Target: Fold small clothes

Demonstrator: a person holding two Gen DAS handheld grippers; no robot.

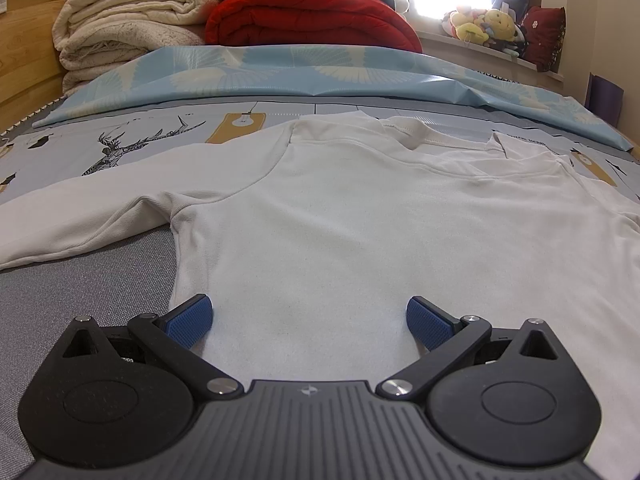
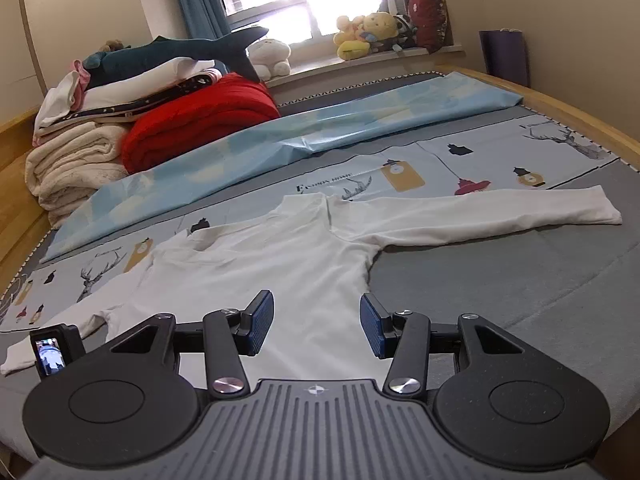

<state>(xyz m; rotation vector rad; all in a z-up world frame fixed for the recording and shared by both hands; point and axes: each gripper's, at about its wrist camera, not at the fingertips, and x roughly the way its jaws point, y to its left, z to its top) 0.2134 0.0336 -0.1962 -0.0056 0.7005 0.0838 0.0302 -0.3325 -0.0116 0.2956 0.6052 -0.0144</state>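
A white long-sleeved shirt lies flat on the bed, collar away from me, both sleeves spread sideways. My left gripper is open, low over the shirt's hem near its left side, blue pads wide apart with nothing between them. In the right wrist view the same shirt lies with its right sleeve stretched out to the right. My right gripper is open over the hem on the shirt's right side. The left gripper's body shows at that view's left edge.
A light blue patterned sheet lies folded across the bed behind the shirt. Stacked cream blankets and a red quilt sit at the far end. Plush toys line the windowsill. A wooden bed frame runs along the right.
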